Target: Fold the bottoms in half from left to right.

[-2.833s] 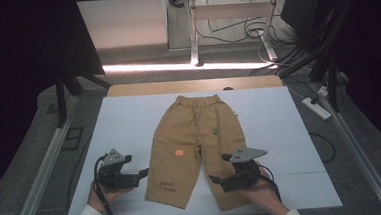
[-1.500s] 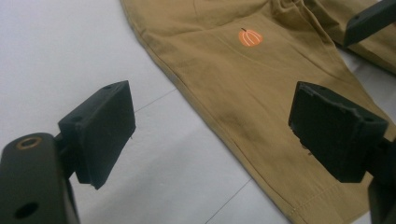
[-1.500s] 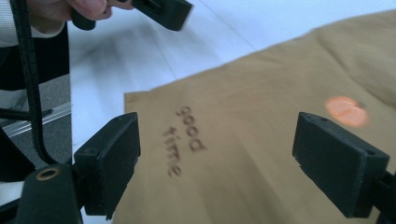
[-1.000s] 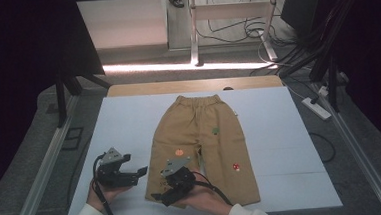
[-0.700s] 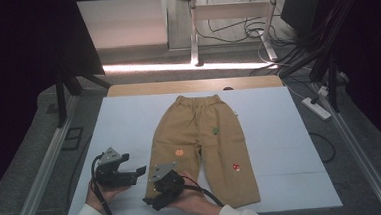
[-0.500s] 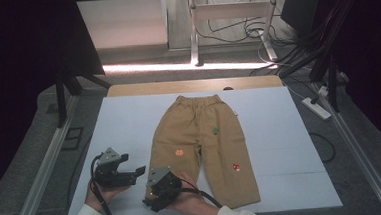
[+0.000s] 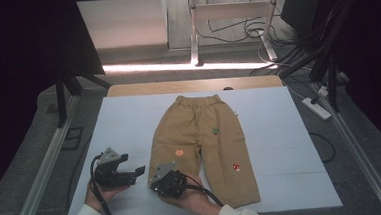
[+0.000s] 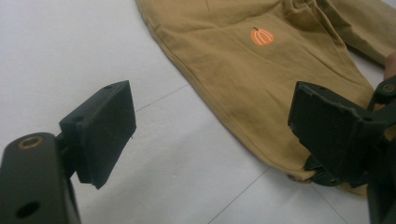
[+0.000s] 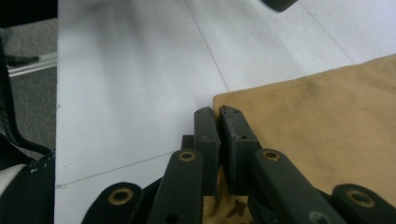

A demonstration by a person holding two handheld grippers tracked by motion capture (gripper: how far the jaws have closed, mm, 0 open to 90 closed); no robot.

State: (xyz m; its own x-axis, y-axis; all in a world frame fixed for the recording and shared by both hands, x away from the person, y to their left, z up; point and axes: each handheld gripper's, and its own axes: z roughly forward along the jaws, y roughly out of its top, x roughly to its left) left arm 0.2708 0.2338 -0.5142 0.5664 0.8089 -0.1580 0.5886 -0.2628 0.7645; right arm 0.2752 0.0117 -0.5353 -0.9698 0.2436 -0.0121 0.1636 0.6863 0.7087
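A pair of small tan cotton trousers (image 7: 203,142) lies flat on the pale blue table (image 7: 290,131), long axis running from the far edge to the near edge, waistband farthest from the person. The right gripper (image 9: 219,121) has just been closing; its jaws now pinch the near-left hem corner. The left gripper (image 7: 138,172), jaws spread wide and empty, hovers just left of that leg, hem beside its right jaw.
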